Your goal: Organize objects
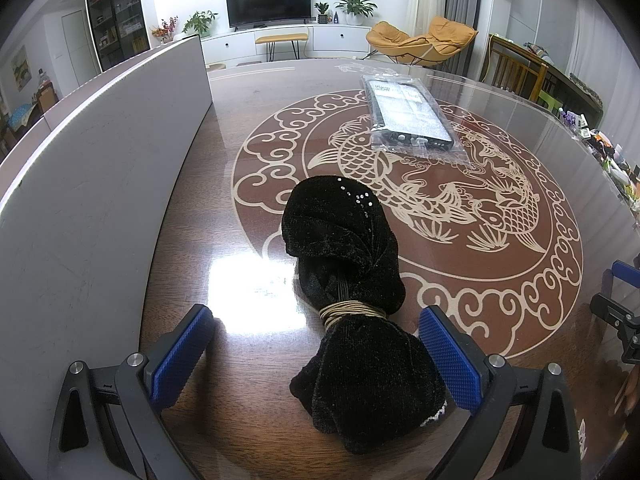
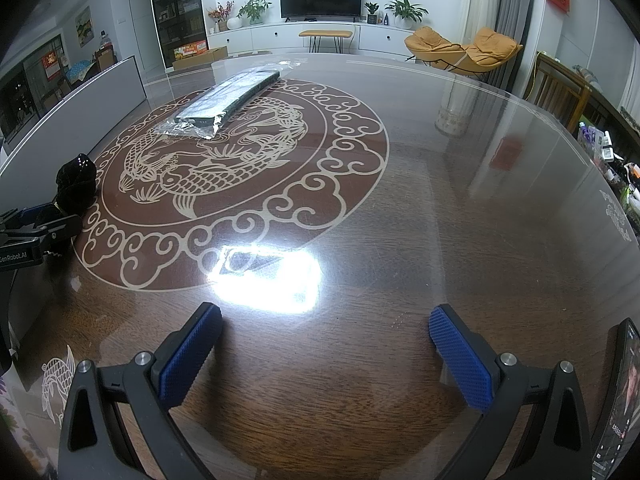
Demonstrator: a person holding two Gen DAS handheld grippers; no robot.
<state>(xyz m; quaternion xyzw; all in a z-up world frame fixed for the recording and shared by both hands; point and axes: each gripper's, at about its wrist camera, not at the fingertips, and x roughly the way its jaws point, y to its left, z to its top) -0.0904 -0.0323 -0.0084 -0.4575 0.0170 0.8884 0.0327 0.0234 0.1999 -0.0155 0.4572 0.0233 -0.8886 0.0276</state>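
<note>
While both grippers hang low over the table (image 2: 460, 208), neither holds anything. The left gripper (image 1: 316, 344) has its jaws spread wide, its blue knurled pads (image 1: 450, 356) flanking the near end of a black velvet bundle (image 1: 348, 280) without touching it. The bundle is soft and nubby, with a few sequins glinting on its far lobe, and is cinched at its middle by several turns of tan cord (image 1: 352, 310), so that it bulges into two rounded lumps. It lies on the table's left side, close beside a tall, flat grey panel (image 1: 100, 184) that stands along that edge.

Farther in, toward the table's middle and far edge, a long, flat, dark rectangular item sealed in a crinkled clear bag (image 1: 412, 118) lies across the printed design: a dark red disc with cream fish and curling cloud borders. The top is glossy dark wood grain under a clear sheet that throws a bright glare.

The right gripper (image 2: 324, 342) is also wide open, over bare wood near the front edge. A phone (image 2: 618, 400) with a lit screen stands at the right edge of the right wrist view.
</note>
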